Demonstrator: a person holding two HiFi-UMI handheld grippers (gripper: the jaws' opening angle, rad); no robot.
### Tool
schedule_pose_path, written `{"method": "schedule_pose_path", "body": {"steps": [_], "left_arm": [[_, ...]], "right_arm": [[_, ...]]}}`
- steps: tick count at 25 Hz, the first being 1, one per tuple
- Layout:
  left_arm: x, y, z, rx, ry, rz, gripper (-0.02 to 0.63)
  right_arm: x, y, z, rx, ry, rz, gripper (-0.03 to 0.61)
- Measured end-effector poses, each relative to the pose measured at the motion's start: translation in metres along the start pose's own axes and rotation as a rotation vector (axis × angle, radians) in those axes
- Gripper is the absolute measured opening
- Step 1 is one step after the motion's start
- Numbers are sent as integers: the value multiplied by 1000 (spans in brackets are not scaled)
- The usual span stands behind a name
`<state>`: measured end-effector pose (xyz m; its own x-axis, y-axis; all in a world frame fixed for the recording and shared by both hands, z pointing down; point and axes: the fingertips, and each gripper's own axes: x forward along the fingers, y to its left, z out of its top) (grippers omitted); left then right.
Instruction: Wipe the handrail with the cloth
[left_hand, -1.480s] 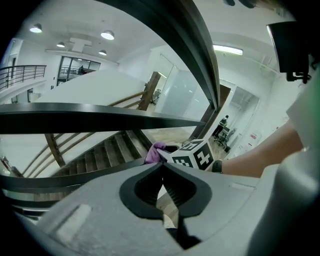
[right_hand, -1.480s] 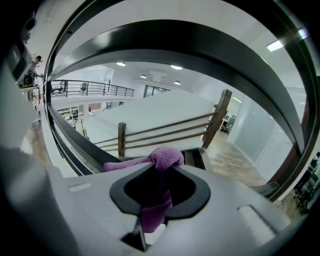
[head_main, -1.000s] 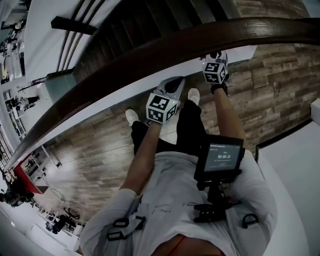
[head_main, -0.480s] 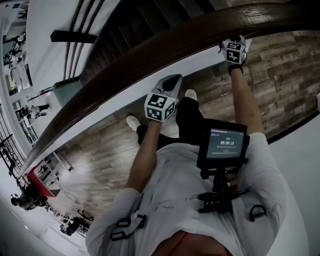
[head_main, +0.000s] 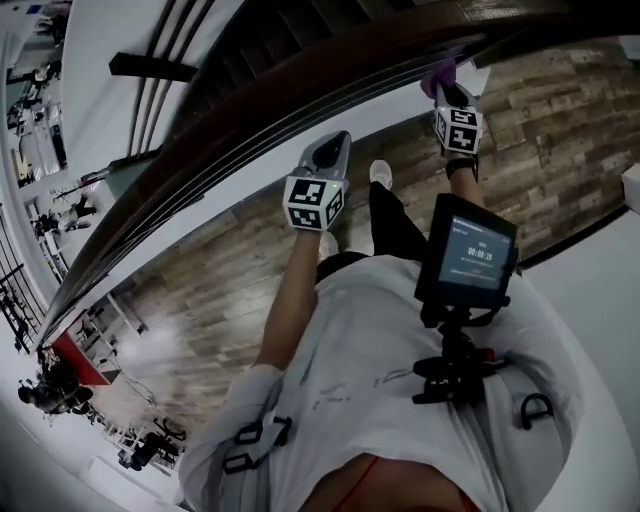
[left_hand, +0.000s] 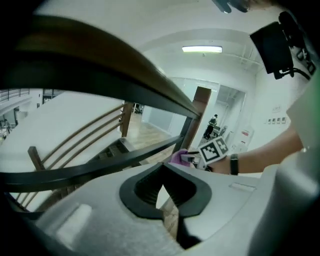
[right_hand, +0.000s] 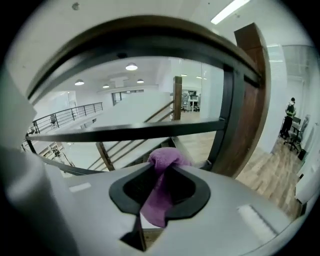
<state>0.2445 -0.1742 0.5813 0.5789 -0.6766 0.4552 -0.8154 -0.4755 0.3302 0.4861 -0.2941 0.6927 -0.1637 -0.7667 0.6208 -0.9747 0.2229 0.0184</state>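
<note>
The dark brown wooden handrail (head_main: 300, 75) runs diagonally across the head view, with black metal bars under it. My right gripper (head_main: 443, 88) is just below the rail at the upper right, shut on a purple cloth (head_main: 437, 74). In the right gripper view the cloth (right_hand: 164, 162) bulges out between the jaws of the right gripper (right_hand: 162, 170), close under the handrail (right_hand: 150, 30). My left gripper (head_main: 330, 155) points at the rail's underside further left, shut and holding nothing. The left gripper view shows the handrail (left_hand: 125, 65), the left gripper (left_hand: 162, 170) and the cloth (left_hand: 177, 157) beyond it.
A dark staircase (head_main: 260, 40) drops away behind the rail. Wood-plank floor (head_main: 200, 300) lies below, with the person's shoes (head_main: 380, 173) on it. A chest-mounted screen (head_main: 468, 252) sits in front. A brown post (right_hand: 252, 100) ends the rail; a person (right_hand: 290, 117) stands far off.
The right gripper has risen to the rail's underside and the purple cloth now shows at its tip. The left gripper has stayed near the same stretch of rail.
</note>
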Motion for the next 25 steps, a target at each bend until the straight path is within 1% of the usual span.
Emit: {"method": "schedule_pose_path", "body": {"steps": [2, 5, 8, 12, 15, 17, 21, 25], "left_arm": [[-36, 1, 14, 20, -64, 21, 2], [-97, -2, 28, 56, -161, 42, 2], [-156, -2, 27, 91, -219, 76, 2], [-255, 16, 19, 85, -293, 144, 2], [-310, 22, 29, 107, -372, 176, 2], [-338, 22, 37, 115, -421, 200, 2], [-379, 20, 57, 143, -506, 234, 2], [-417, 28, 72, 159, -552, 268, 2]], "right_arm": [[-47, 39, 6, -21, -47, 29, 66], [-114, 100, 15, -86, -121, 81, 66], [-171, 162, 30, -118, -213, 143, 66], [-250, 268, 62, -141, -352, 238, 66], [-301, 335, 92, -211, -443, 303, 66], [-329, 366, 101, -236, -484, 331, 64], [-368, 407, 121, -286, -557, 356, 64], [-394, 444, 143, -325, -612, 372, 64]]}}
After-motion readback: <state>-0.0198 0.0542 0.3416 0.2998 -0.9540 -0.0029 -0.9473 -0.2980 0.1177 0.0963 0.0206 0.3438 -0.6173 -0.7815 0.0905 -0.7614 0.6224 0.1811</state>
